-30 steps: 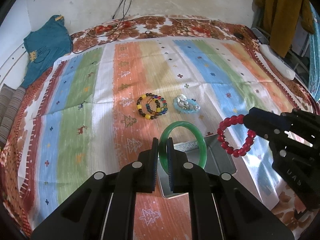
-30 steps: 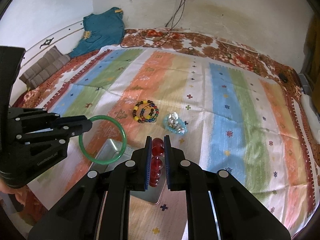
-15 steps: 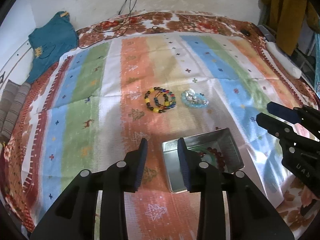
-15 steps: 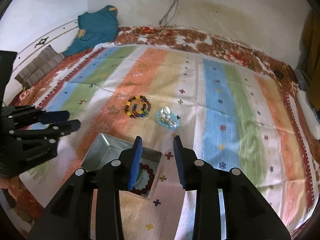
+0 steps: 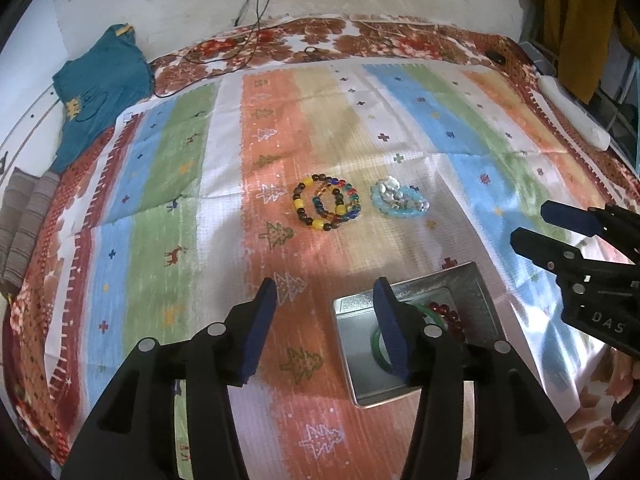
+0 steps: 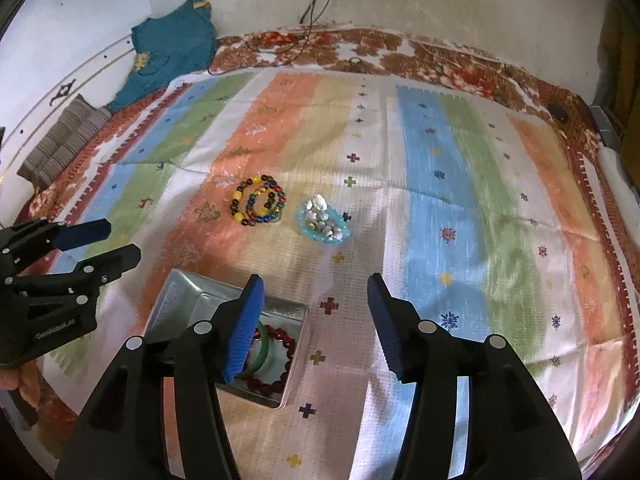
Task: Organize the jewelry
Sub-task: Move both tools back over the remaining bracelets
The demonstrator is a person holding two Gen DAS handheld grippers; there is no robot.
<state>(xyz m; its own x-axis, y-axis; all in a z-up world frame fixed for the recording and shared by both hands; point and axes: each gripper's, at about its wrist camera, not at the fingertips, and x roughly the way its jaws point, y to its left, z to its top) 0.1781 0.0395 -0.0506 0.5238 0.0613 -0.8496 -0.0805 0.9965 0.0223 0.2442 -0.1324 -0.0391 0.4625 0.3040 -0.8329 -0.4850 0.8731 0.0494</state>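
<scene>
Both tongs hang released above a bed spread with a striped cloth (image 5: 224, 184) in orange, blue, green and white bands. The left tongs (image 5: 326, 328) have their blue-padded fingers spread wide, grasping nothing; their right finger overlaps a shallow rectangular silver metal tin (image 5: 360, 380) that lies on the cloth. The right tongs (image 6: 316, 320) are likewise spread and carry nothing, with their left finger in front of the same tin (image 6: 180, 296).

Inside the tin lie a smooth green bangle (image 6: 262, 354) and a bracelet of round red beads (image 6: 280, 376), the two overlapping. In the left wrist view the bangle (image 5: 376, 344) and the red beads (image 5: 448, 314) are partly hidden behind the finger.

Farther up the cloth, well apart from the tin, a coiled bracelet of mixed yellow, brown, blue and red beads (image 5: 326, 208) rests on an orange band. Just beside it, to its right, lies a pale blue bracelet heaped with whitish shell-like pieces (image 5: 400, 200). A teal garment (image 5: 100, 88) lies at the bed's far left corner.
</scene>
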